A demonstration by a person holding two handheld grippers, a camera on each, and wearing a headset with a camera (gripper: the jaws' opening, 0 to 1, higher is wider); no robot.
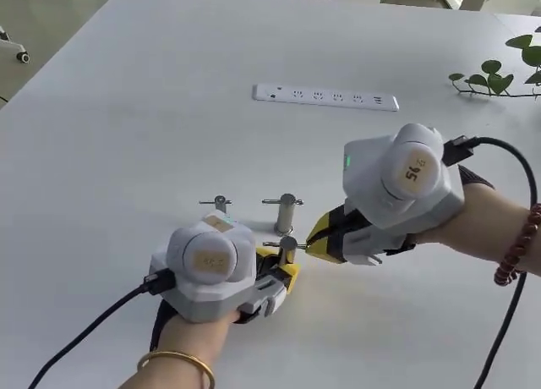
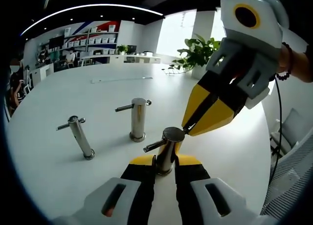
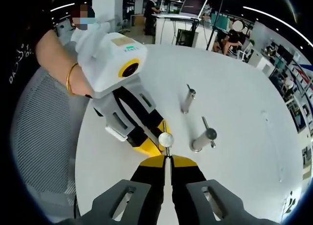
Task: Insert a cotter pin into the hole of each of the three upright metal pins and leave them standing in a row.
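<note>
Upright metal pins, three, in a row. Far pin (image 2: pixel 80 137), middle pin (image 2: pixel 138 118) — both already cottered. Near pin (image 2: pixel 167 149) — clamped by left gripper (image 2: pixel 165 162); right gripper (image 2: pixel 186 129) pinches its cotter pin (image 2: pixel 154 146), partly through; final seating apparently remains.

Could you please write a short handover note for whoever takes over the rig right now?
Left gripper: shut low on the nearest metal pin, holding it upright.
Right gripper: shut on the third cotter pin, whose tip pokes out of the pin's other side.
Done: middle pin and far pin stand upright, each with a cotter pin through it.
Left: probably seat this one fully, release, and line the nearest pin up with the others.
</note>
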